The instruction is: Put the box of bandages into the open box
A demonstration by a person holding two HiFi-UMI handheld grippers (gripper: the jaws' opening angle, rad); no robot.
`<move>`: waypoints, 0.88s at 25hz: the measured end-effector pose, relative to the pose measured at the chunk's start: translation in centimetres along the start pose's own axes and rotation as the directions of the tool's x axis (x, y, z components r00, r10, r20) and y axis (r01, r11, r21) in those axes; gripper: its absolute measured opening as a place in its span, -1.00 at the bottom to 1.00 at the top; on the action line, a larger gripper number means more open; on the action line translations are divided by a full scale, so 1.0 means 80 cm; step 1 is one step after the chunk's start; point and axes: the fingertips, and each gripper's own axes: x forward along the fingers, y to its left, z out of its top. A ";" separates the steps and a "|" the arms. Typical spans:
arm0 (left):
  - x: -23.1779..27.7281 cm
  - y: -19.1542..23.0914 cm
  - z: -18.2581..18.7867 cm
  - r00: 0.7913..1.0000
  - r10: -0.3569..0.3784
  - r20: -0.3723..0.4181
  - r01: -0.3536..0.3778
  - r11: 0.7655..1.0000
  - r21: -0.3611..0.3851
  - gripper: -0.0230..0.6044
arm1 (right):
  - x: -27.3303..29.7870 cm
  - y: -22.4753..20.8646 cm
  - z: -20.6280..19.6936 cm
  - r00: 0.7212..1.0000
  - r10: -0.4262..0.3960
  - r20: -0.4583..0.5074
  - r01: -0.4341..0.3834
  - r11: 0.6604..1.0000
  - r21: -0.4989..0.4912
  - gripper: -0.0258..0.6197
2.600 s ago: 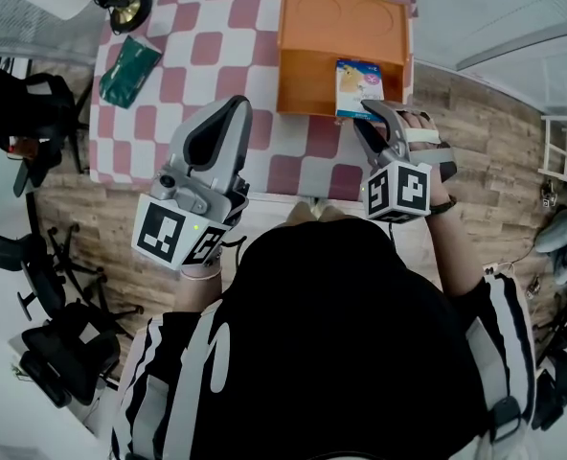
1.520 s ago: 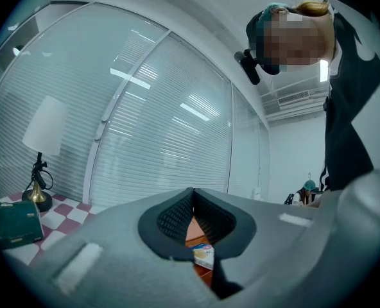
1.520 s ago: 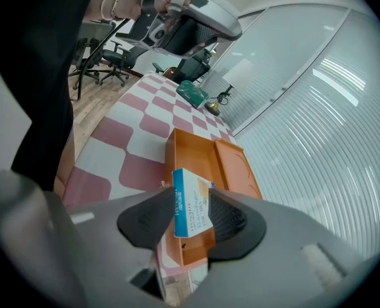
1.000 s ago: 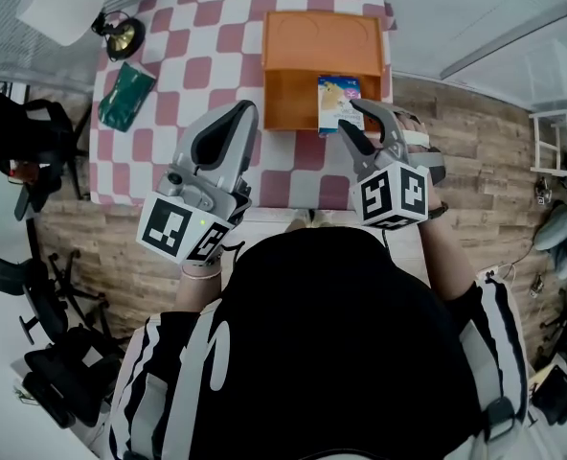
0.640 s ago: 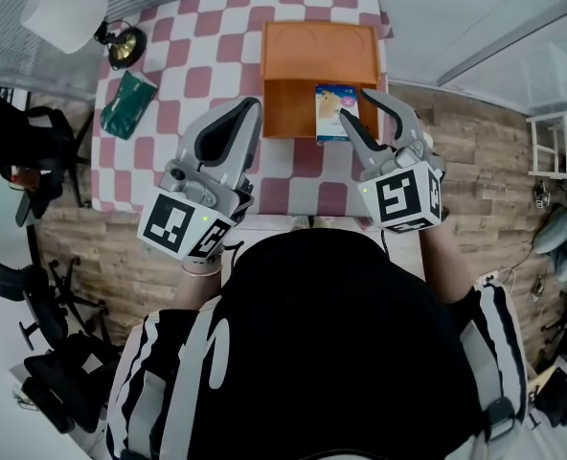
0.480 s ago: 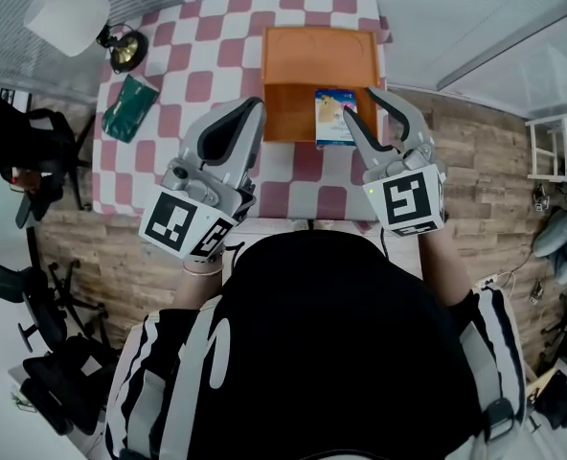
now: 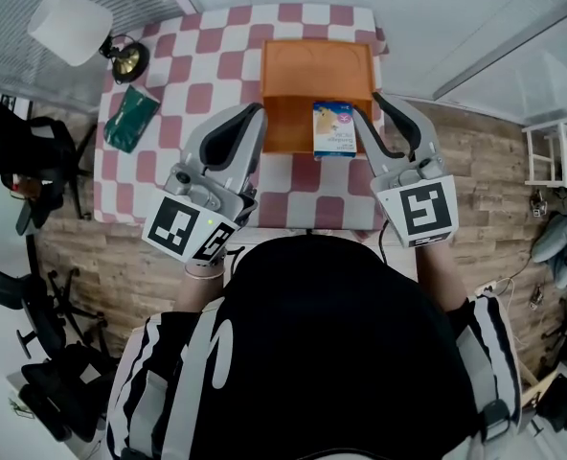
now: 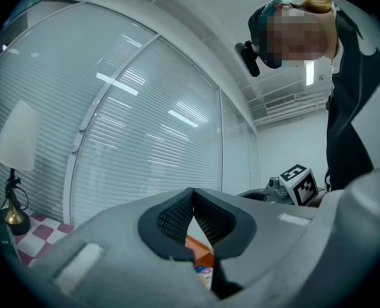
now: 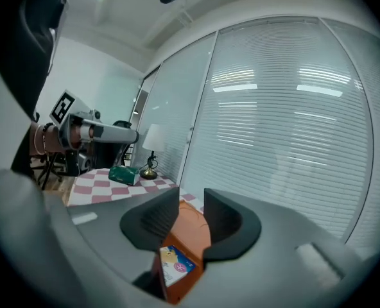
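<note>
The bandage box (image 7: 333,128), white and blue with a picture on it, lies inside the open orange box (image 7: 317,65) on the checkered table, against its right wall. My right gripper (image 7: 367,105) hovers just right of it, raised above the table. It is open and its jaws have just been closing with nothing between them. In the right gripper view the bandage box (image 9: 177,266) shows far below the right gripper (image 9: 191,201), inside the orange box (image 9: 193,226). My left gripper (image 7: 257,110) hangs left of the orange box, shut and empty. The left gripper (image 8: 192,194) shows its pads meeting.
A green pouch (image 7: 128,118) lies at the table's left edge. A lamp (image 7: 121,60) with a white shade stands at the back left corner. Black chairs (image 7: 25,142) stand on the wooden floor to the left, and a white rack (image 7: 552,151) to the right.
My right gripper has let go of the bandage box, risen, rolled and drawn back from the orange box, its jaws narrower. The bandage box stays in the orange box. The left gripper barely moved.
</note>
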 end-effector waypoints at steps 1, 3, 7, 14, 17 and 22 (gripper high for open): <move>0.001 -0.001 0.000 1.000 -0.001 0.002 0.001 1.000 0.000 -0.92 | -0.001 0.000 0.006 1.000 -0.002 0.018 0.002 1.000 0.029 -0.57; 0.002 -0.002 0.000 1.000 -0.004 0.002 0.004 1.000 -0.003 -0.92 | -0.005 -0.002 0.013 0.999 -0.006 0.033 0.004 0.998 0.068 -0.60; 0.003 -0.005 0.002 1.000 -0.008 0.007 0.008 1.000 -0.006 -0.92 | -0.016 -0.009 0.008 1.000 -0.010 0.011 0.009 0.995 0.095 -0.70; 0.004 -0.008 0.007 1.000 -0.012 0.018 0.012 1.000 -0.002 -0.92 | -0.024 -0.017 0.025 0.997 -0.041 0.063 0.034 0.993 0.109 -0.87; 0.006 -0.010 0.008 1.000 -0.016 0.019 0.016 1.000 -0.001 -0.92 | -0.026 -0.020 0.022 0.997 -0.049 0.059 0.042 0.992 0.120 -0.90; 0.009 -0.010 0.011 0.999 -0.020 0.025 0.020 1.000 0.005 -0.92 | -0.028 -0.024 0.021 0.996 -0.064 0.063 0.055 0.990 0.131 -0.94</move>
